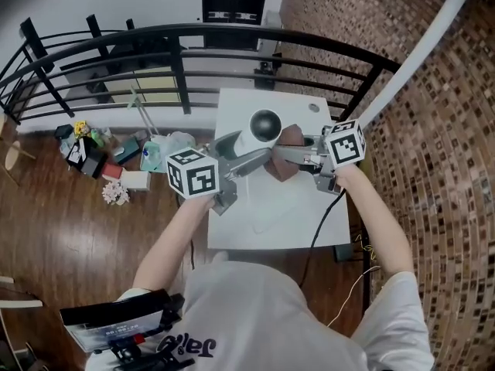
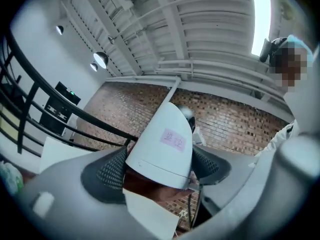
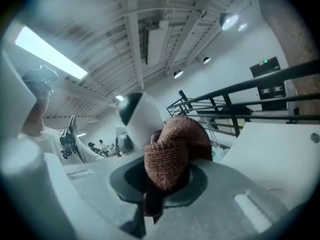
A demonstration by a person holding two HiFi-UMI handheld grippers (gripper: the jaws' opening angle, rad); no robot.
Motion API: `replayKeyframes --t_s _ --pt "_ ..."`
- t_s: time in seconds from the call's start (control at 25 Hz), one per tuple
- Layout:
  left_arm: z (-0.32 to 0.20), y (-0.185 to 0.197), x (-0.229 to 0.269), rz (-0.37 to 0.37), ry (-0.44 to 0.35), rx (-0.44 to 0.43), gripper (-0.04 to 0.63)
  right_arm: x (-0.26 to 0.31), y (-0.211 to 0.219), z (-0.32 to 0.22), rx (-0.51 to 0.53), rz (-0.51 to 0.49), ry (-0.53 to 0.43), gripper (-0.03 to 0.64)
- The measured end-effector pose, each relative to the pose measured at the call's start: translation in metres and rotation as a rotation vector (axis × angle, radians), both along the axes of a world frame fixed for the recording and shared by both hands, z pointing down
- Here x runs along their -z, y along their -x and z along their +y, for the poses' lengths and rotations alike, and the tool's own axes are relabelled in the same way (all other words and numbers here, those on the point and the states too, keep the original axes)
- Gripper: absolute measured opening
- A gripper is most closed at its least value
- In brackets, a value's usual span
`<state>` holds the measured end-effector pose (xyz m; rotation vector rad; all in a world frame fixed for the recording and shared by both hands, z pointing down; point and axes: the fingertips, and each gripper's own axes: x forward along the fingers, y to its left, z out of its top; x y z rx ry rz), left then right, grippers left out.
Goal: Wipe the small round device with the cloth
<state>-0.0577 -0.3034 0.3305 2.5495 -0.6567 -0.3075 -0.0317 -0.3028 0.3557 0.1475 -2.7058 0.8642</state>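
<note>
White device (image 1: 257, 131) with black dome end; rust-brown knitted cloth (image 3: 172, 154); white table (image 1: 294, 215); brown wood-plank floor (image 1: 62, 230).

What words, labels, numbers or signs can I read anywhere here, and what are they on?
Sticker on the white device: faint pink marks, too blurred to read.
Shirt print: dark letters, upside down and partly cut off, not surely readable.
Marker cubes: black square patterns only, no words.
Green wall sign: too small to read.
</note>
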Motion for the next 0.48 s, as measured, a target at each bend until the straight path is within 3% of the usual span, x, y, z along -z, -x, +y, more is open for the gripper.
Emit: replayKeyframes --t_s 0.16,0.32,0.48 --pt "-0.013 0.009 -0.013 -0.087 0.003 0.084 0.425 0.038 -0.006 0.018 -0.047 -0.032 -0.148 0.025" --pt "-0.018 0.005 -0.03 -0.26 -0.019 0.11 0.425 0.07 0.014 0.052 0.045 0.014 -0.324 0.025" --pt "0.001 -0.02 -0.037 -0.442 -0.12 0.023 0.425 0.081 0.035 0.051 0.11 0.205 -0.628 0.025"
